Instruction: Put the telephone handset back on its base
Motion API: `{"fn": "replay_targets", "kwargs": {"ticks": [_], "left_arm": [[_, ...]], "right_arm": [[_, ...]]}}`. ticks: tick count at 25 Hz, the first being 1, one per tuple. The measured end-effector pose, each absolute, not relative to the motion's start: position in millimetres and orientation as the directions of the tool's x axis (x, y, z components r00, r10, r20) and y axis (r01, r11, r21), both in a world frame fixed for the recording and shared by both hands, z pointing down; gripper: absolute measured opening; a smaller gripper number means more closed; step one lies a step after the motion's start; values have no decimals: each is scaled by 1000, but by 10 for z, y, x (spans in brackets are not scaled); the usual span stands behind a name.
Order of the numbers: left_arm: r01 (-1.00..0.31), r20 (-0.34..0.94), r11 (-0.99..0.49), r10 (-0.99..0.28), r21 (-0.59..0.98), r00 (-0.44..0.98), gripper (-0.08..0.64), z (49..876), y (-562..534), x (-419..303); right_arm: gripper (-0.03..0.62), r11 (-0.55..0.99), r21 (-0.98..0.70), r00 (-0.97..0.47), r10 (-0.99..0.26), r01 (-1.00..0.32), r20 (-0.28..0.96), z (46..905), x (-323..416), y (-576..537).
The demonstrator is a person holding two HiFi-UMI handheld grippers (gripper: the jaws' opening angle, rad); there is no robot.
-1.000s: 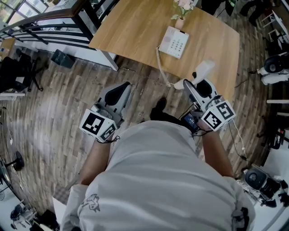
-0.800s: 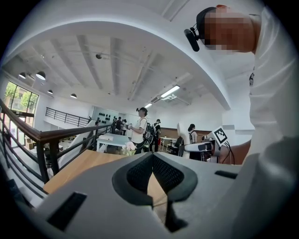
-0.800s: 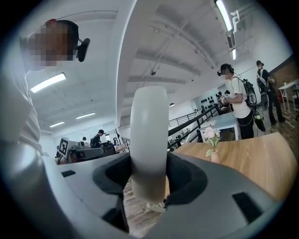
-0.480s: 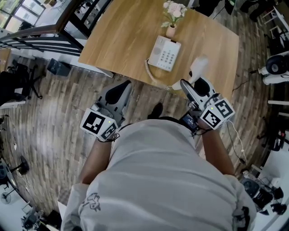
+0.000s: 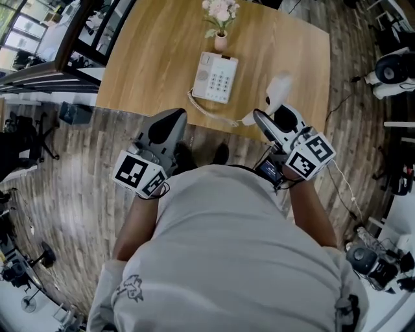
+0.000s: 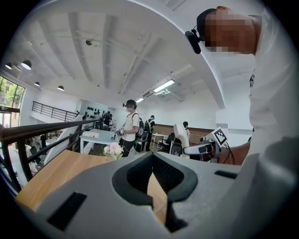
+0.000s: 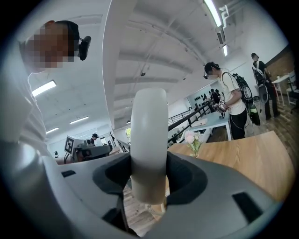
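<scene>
A white telephone base with a keypad lies on the wooden table, its cradle side bare. A coiled cord runs from it toward the white handset, which stands upright in my right gripper, over the table's near edge and to the right of the base. In the right gripper view the handset fills the gap between the pads of that gripper. My left gripper hangs in front of the table edge, left of the base, with its jaws together and nothing in them.
A small vase of pink flowers stands just behind the base. A dark railing runs left of the table. Chairs and gear sit on the wooden floor to the right. Other people stand in the room behind.
The table and phone base have slid down and left in the head view, closer to me. My right gripper with the handset now reaches over the table's near edge.
</scene>
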State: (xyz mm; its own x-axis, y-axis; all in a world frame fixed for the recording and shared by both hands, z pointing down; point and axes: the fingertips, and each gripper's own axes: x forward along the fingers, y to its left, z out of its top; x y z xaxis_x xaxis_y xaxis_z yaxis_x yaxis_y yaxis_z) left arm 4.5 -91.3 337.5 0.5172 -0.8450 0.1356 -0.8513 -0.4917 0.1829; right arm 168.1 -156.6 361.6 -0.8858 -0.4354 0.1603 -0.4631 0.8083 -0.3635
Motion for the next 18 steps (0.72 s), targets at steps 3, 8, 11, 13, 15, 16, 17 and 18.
{"fn": "replay_targets", "kwargs": {"ticks": [3,8,11,13,15,16,17,18], "left_arm": [[-827,128,-531,-821,184,556,6,3367,-1064,138],[-782,118,-595,-776,187,619,6,3377,-1262,213],[-749,115,-632,-744,199,658,6,3407,-1425,200],[-730,116,-651,-725,207,679,6,3432,-1553,156],[-710,119,-672,-703,210,701,6,3450,-1674,99],[-698,120,-685,-690,210,714,6,3456,-1729,68],[-684,121,-698,-676,211,727,6,3462,-1784,35],[-671,122,-710,-662,214,740,6,3470,-1837,-5]], "right_arm": [[224,795,-361,-873,-457,-487,171,3630,1745,-1602],[224,768,-361,-848,-498,-529,183,3653,1757,-1631],[224,747,-359,-828,-525,-559,198,3672,1730,-1668],[224,732,-359,-814,-541,-579,210,3700,1681,-1689],[224,716,-365,-803,-553,-595,223,3753,1600,-1694],[224,706,-370,-796,-560,-604,230,3786,1554,-1695],[224,695,-375,-788,-568,-614,237,3819,1504,-1699],[224,684,-379,-780,-577,-624,243,3848,1451,-1708]]}}
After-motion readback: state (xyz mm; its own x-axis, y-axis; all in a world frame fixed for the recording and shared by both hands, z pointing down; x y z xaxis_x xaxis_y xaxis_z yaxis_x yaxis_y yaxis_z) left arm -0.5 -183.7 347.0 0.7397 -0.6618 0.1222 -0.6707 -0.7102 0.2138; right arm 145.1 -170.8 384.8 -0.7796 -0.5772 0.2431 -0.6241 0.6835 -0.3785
